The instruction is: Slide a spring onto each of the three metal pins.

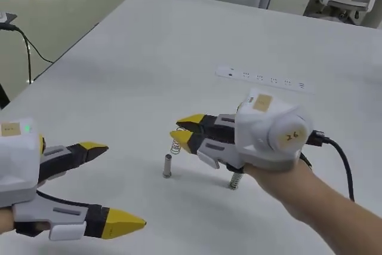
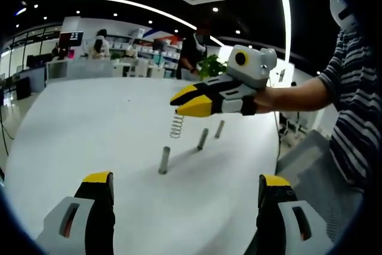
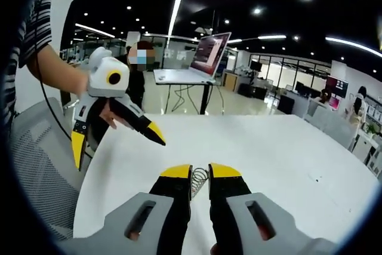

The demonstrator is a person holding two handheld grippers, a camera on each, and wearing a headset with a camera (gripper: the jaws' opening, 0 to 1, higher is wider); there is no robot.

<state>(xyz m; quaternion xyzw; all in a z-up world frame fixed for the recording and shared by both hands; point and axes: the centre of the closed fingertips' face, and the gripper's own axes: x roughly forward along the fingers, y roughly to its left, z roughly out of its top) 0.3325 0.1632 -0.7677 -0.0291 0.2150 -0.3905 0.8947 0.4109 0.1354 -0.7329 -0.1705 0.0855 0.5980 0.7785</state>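
Nearest the headset, the left gripper [image 1: 112, 185] is hanging low at the near left, its jaws gaping wide and holding nothing. Just beyond, a bare pin [image 1: 167, 166] is standing upright on the white table [image 1: 119, 58], with open surface all round it. The right gripper [image 1: 185, 129] is hovering just past that pin, jaws nearly together and pinching a spring [image 1: 175, 146] that is dangling from its tips. The right gripper view is showing the coil squeezed between them. The left gripper view is revealing two further pins [image 2: 203, 139] behind the bare one, the nearer looking coiled. Farther off, a power strip [image 1: 262, 79] is lying flat, and beyond it an office is stretching away, with a laptop [image 3: 209, 52] on a desk.
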